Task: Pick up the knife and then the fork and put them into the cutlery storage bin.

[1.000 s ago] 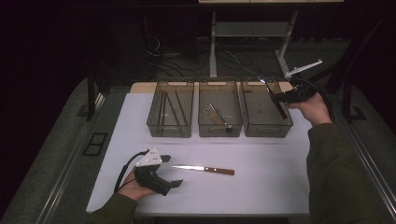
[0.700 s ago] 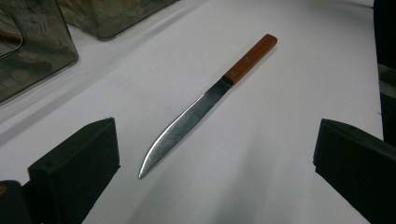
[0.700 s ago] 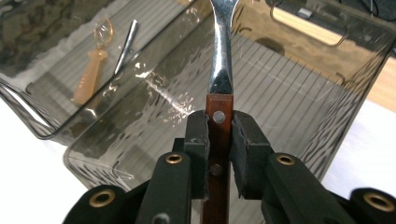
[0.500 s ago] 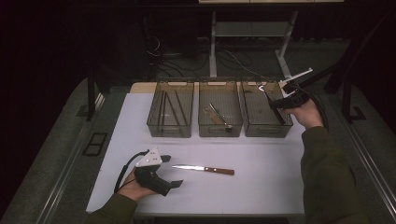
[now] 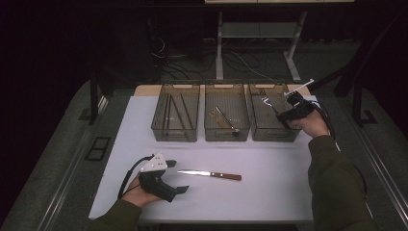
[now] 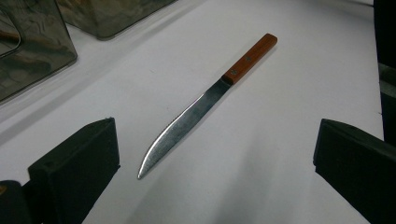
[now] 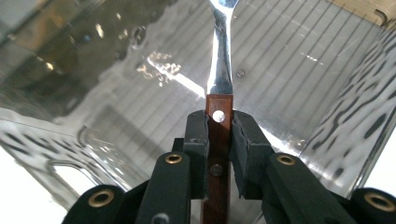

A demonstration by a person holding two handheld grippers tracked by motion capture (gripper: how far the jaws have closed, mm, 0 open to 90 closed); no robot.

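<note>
Knife (image 6: 205, 100): you'll find no stamp, brand or number on its blade or wooden handle.
Fork handle (image 7: 218, 140): plain wood with rivets — no lettering for you to read.
Bins (image 5: 226, 137): clear walls, no labels.
Grey plate (image 5: 154, 163): unmarked.
Table (image 5: 269, 192): no signs or printed marks — nothing legible anywhere.

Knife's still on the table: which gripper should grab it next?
Left. The left gripper rests open beside the knife, which lies ahead between its jaws. The right gripper is shut on a fork over the right bin.
</note>
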